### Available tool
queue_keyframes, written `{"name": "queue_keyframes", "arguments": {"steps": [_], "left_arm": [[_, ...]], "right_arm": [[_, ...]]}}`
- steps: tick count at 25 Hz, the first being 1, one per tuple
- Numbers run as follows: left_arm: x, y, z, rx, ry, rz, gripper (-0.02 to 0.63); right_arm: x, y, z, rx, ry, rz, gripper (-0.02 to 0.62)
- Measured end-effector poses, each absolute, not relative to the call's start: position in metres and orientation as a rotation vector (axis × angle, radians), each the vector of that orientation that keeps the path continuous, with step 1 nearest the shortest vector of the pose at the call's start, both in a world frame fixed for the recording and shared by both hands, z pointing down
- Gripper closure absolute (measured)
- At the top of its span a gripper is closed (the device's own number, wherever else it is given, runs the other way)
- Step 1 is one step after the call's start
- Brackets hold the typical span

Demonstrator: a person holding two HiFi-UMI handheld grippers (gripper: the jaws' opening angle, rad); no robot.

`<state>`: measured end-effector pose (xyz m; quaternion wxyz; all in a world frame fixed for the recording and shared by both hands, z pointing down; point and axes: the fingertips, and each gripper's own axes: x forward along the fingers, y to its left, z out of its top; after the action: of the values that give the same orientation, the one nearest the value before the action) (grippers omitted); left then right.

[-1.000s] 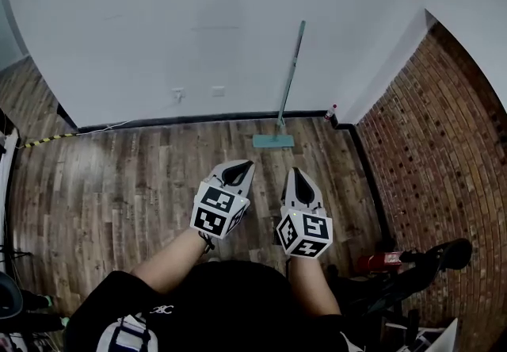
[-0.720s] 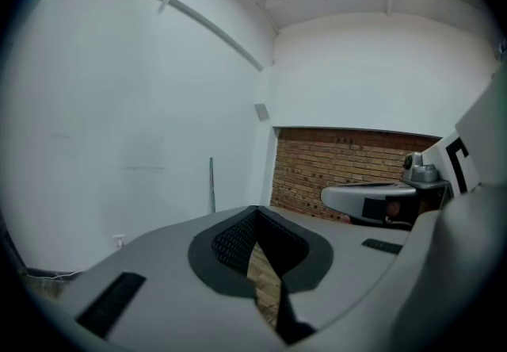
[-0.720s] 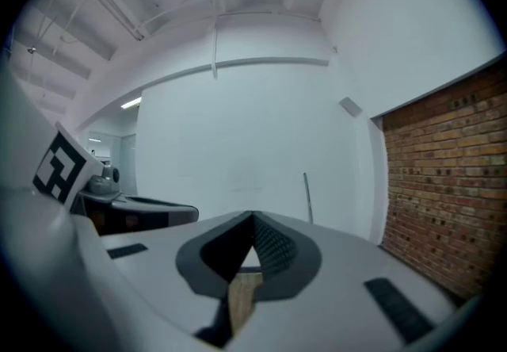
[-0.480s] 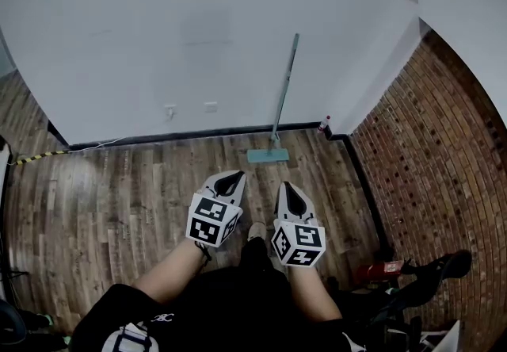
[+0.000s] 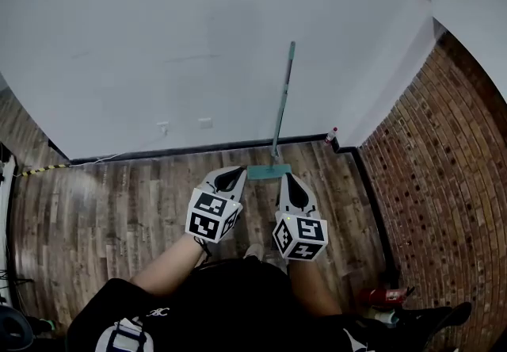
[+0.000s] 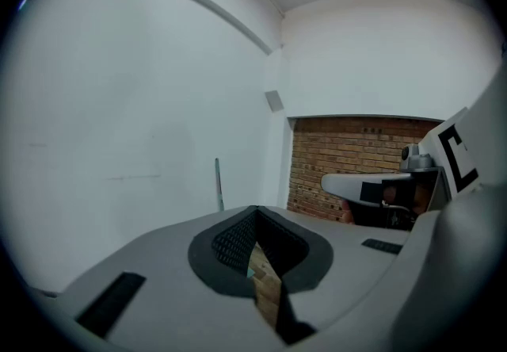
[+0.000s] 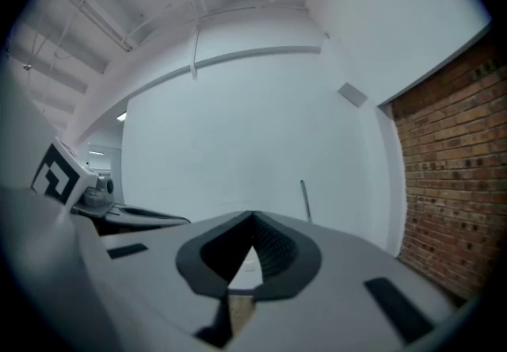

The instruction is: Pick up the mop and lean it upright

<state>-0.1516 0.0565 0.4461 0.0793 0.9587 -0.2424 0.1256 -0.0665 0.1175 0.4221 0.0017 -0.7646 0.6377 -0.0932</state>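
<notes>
The mop (image 5: 280, 105) leans against the white wall (image 5: 142, 41), with its mop head (image 5: 268, 172) flat on the wooden floor (image 5: 103, 200), just ahead of both grippers. The fingers of my left gripper (image 5: 232, 177) and my right gripper (image 5: 291, 186) are pressed together, with nothing between them. I think the danger is a bump: closed tips pushing the mop head could make it slide, and the handle would then fall along the wall.

Matt wood-plank floor (image 5: 119, 200), rough brick wall (image 5: 444, 152), smooth painted wall (image 5: 158, 41), smooth-handled mop (image 5: 282, 109).
</notes>
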Motion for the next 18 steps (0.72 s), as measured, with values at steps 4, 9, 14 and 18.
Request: {"name": "queue_keyframes", "arguments": {"steps": [4,9,14,18], "left_arm": [[-0.09,0.022,0.419,2.905,-0.796,0.295,0.609],[-0.034,-0.012,0.415,2.896,-0.818,0.276,0.609],[0.01,-0.026,0.434,2.863,-0.804,0.342,0.609],[0.041,-0.043,0.443,2.854,-0.764,0.369,0.609]], "right_arm": [[0.013,0.087,0.414,-2.394,1.984,-0.303,0.582],[0.085,0.06,0.42,-2.411,1.953,-0.326,0.582],[0.134,0.049,0.434,-2.418,1.926,-0.392,0.583],[0.16,0.034,0.446,-2.43,1.903,-0.434,0.583]]}}
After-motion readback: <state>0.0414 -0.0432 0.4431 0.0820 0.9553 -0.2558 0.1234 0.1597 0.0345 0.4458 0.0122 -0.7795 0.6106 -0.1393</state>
